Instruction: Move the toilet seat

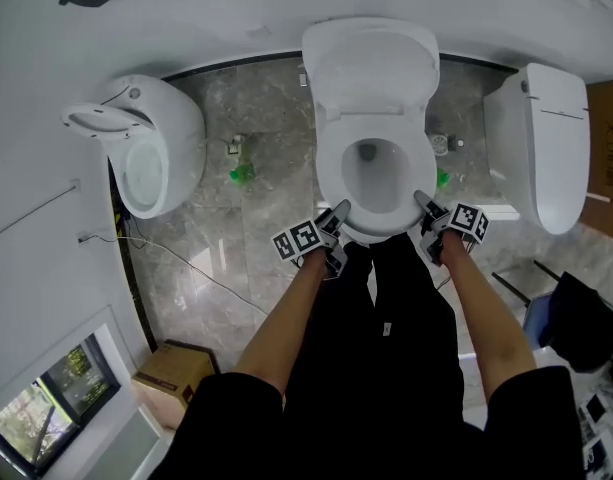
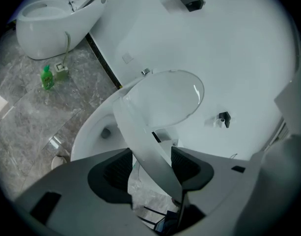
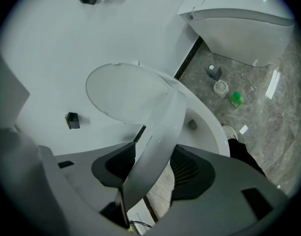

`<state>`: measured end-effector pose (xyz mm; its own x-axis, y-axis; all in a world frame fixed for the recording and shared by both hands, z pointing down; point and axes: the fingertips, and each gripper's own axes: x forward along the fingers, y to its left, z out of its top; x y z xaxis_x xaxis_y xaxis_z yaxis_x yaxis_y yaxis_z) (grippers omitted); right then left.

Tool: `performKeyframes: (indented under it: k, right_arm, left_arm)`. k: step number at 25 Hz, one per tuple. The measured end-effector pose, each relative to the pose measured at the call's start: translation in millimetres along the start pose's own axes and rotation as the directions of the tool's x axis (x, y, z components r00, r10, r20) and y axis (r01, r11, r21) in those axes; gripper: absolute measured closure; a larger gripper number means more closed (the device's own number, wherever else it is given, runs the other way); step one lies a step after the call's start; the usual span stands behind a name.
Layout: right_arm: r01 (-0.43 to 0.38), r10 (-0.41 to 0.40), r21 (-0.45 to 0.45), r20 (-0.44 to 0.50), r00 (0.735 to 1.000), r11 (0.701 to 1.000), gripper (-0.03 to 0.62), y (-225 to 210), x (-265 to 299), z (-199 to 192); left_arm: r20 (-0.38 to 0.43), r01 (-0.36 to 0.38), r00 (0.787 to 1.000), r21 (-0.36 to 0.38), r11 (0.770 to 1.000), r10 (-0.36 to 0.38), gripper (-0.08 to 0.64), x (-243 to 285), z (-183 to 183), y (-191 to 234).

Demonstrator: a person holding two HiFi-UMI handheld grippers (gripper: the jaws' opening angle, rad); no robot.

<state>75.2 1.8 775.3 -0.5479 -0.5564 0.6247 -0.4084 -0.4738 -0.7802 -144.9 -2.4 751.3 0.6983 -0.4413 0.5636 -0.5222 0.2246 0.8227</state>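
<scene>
Left gripper (image 1: pixel 338 214) and right gripper (image 1: pixel 424 208) jaws clamp the glossy white toilet seat (image 3: pixel 165 127), part-raised.

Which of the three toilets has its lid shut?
The toilet on the far right. Its lid lies flat over the bowl, while the middle toilet and the left toilet both show open bowls.

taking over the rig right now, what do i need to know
Grippers: left gripper jaws closed on the toilet seat at its front left edge; right gripper jaws closed on its front right edge.
Things: lid up against the wall; seat front lifted clear of the bowl.
Done: seat gripped and raised partway.
Left: finish the swing, then let go.
</scene>
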Motion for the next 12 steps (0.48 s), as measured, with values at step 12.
performKeyframes:
  k: [12]
  right_arm:
    - [0.009,-0.010,-0.006,-0.066,0.998,1.000,0.365,7.0,-6.5,9.1]
  left_arm:
    - [0.018,0.011,1.000,0.021,1.000,-0.011,0.299,6.5,4.3,-15.9]
